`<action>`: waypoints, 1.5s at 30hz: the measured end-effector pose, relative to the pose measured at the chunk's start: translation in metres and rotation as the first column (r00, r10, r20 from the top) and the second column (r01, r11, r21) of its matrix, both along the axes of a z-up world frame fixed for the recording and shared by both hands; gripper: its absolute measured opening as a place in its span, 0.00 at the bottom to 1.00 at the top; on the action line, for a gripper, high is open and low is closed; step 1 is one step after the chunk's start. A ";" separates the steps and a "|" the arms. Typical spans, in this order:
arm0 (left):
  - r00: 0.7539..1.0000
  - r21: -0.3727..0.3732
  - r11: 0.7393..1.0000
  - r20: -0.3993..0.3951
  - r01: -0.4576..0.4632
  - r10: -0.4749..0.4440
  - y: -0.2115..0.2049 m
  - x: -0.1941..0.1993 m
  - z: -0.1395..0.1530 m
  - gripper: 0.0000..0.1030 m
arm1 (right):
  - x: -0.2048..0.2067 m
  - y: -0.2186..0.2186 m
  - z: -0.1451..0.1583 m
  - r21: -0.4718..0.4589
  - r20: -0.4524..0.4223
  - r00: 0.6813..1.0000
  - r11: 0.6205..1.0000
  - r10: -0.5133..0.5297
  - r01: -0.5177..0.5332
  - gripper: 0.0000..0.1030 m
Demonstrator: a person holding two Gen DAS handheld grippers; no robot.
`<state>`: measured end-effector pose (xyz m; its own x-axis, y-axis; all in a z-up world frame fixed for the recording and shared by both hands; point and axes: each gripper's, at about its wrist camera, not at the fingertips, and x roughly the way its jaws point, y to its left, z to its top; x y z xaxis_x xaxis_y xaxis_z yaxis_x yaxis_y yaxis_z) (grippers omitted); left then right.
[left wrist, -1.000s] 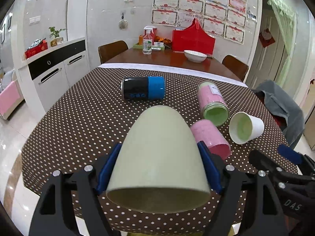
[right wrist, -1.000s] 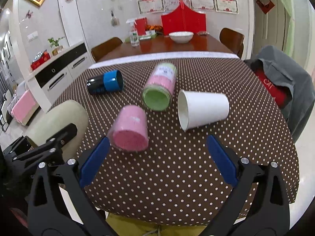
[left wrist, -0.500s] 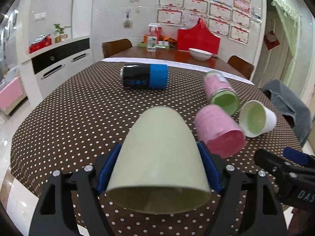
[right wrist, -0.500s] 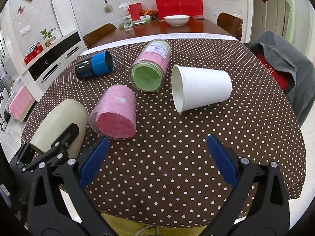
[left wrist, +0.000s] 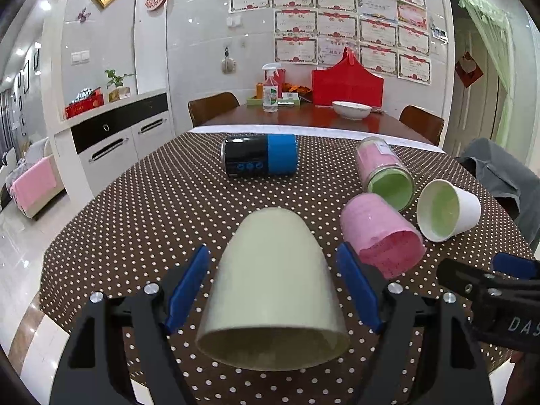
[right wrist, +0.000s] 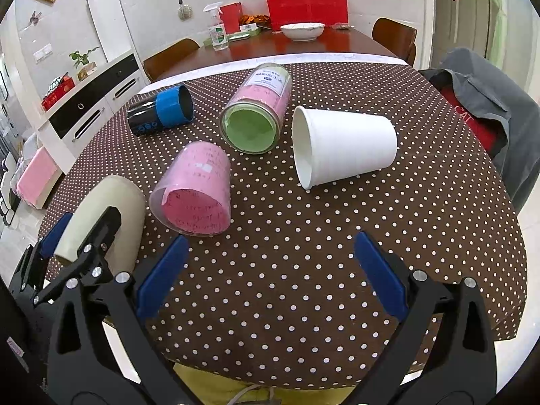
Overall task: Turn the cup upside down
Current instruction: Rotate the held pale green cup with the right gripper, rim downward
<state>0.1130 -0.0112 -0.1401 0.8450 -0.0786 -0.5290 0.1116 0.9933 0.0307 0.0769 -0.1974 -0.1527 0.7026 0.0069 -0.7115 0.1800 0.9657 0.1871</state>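
Observation:
A cream cup [left wrist: 273,287] stands upside down, rim on the dotted tablecloth, near the table's front edge. It also shows in the right wrist view [right wrist: 111,209] at the left. My left gripper [left wrist: 274,288] is open, its blue pads standing apart from the cup's two sides. My right gripper [right wrist: 270,273] is open and empty over the front of the table. A pink cup [right wrist: 195,195], a green-bottomed jar [right wrist: 256,118], a white paper cup [right wrist: 341,145] and a black-and-blue cup [right wrist: 162,111] lie on their sides.
The round table's dotted cloth [right wrist: 337,236] drops off close in front. A grey jacket on a chair [right wrist: 482,101] is at the right. A wooden table [left wrist: 303,121] with a bowl, spray bottle and red bag stands behind.
My left gripper has opened and its pads have come off the cream cup, which now stands rim-down on the cloth. Both grippers have moved lower and closer to the table.

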 end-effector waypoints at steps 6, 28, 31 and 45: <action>1.000 0.023 1.000 0.013 -0.009 0.009 0.004 -0.004 0.012 0.75 | -0.003 0.007 0.013 -0.006 0.037 0.999 1.000 0.017 -0.017 0.94; 0.979 0.059 0.983 0.110 -0.176 0.169 0.065 -0.022 0.048 0.75 | 0.014 0.074 0.050 -0.036 0.132 0.970 0.979 0.206 -0.203 0.94; 0.975 0.052 0.978 0.106 -0.201 0.195 0.079 -0.020 0.048 0.75 | 0.021 0.082 0.049 -0.032 0.127 0.967 0.975 0.223 -0.221 0.94; 0.957 0.007 0.957 0.036 -0.290 0.289 0.140 0.008 0.029 0.75 | 0.062 0.124 0.026 -0.035 0.027 0.961 0.961 0.274 -0.273 0.94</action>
<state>0.1208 0.1287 -0.1112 0.8483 0.1781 -0.4986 -0.1818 0.9825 0.0417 0.1385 -0.0735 -0.1269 0.6988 0.1811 -0.6920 -0.0977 0.9825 0.1584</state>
